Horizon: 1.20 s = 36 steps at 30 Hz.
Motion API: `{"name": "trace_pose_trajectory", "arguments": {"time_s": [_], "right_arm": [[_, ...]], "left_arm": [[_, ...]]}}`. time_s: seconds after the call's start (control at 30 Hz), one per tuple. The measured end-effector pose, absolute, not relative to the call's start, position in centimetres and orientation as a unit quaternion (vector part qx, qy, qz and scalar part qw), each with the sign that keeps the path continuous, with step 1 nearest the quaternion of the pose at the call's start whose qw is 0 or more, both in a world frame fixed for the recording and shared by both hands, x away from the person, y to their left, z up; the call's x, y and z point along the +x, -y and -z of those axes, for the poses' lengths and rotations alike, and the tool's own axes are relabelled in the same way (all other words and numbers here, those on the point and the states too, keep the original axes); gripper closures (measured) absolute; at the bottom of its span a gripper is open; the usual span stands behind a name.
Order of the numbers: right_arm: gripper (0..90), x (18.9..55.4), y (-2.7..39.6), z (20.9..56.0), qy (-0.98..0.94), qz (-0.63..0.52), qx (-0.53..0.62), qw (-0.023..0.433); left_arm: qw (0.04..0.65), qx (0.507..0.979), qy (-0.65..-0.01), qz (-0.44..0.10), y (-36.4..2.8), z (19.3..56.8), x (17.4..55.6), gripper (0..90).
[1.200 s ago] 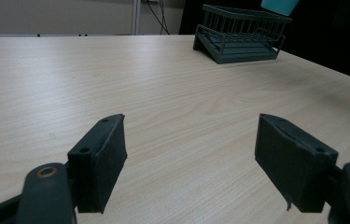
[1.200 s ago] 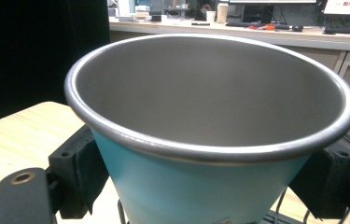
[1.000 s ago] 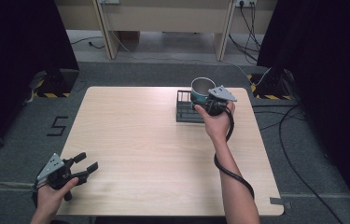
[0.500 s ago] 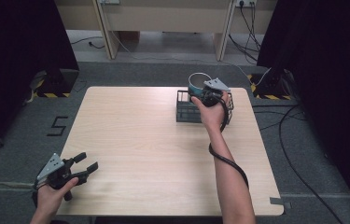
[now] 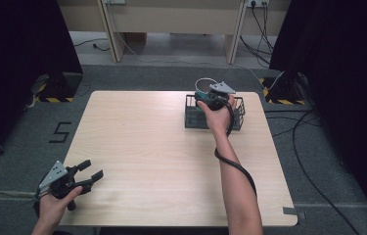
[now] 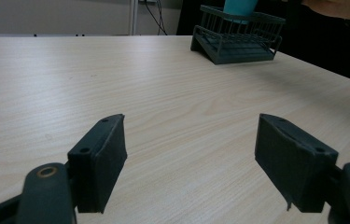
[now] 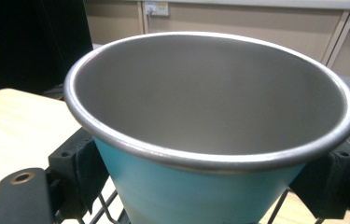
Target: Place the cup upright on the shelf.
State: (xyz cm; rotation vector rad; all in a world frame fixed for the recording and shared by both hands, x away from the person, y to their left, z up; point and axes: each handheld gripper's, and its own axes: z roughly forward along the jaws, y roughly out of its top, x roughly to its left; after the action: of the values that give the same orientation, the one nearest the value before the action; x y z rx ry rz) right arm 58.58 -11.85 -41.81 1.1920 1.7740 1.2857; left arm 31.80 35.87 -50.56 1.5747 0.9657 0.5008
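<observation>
The right tool is clamped on a teal metal cup, one jaw on each side of its wall, holding it upright over the dark wire basket at the far right of the bench. The left tool hovers at the near left corner, jaws wide apart and holding nothing.

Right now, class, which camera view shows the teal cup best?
The right gripper view: the teal cup is close, its steel inside and rim plain, between the jaws. The high view shows it small above the wire rack; the left gripper view shows a cropped teal part.
</observation>
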Motion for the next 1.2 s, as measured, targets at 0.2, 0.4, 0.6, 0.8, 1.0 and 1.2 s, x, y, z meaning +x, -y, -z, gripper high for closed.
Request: {"name": "trace_pose_trajectory", "arguments": {"time_s": [0.2, 0.4, 0.6, 0.8, 1.0, 1.2], "right_arm": [[16.7, 58.8, 11.6, 42.6, -0.680, -0.477, 0.460, 0.314], [16.6, 59.0, 11.6, 43.3, -0.684, -0.467, 0.469, 0.308], [16.6, 59.1, 11.5, 44.0, -0.688, -0.461, 0.475, 0.300], [16.5, 59.2, 11.4, 44.2, -0.689, -0.459, 0.476, 0.298], [16.4, 59.2, 11.4, 44.4, -0.691, -0.455, 0.472, 0.306], [15.5, 59.0, 11.4, 44.6, -0.688, -0.459, 0.471, 0.307]], "left_arm": [[0.576, 0.673, -0.412, -0.214, -35.9, 50.6, 31.8, 24.1], [0.577, 0.673, -0.411, -0.214, -35.8, 50.5, 31.8, 24.1], [0.576, 0.674, -0.410, -0.214, -35.8, 50.5, 31.8, 24.1], [0.577, 0.674, -0.410, -0.214, -35.8, 50.6, 31.8, 24.1], [0.576, 0.674, -0.410, -0.213, -35.8, 50.6, 31.8, 24.1], [0.576, 0.675, -0.410, -0.212, -35.8, 50.6, 31.8, 24.1]]}}
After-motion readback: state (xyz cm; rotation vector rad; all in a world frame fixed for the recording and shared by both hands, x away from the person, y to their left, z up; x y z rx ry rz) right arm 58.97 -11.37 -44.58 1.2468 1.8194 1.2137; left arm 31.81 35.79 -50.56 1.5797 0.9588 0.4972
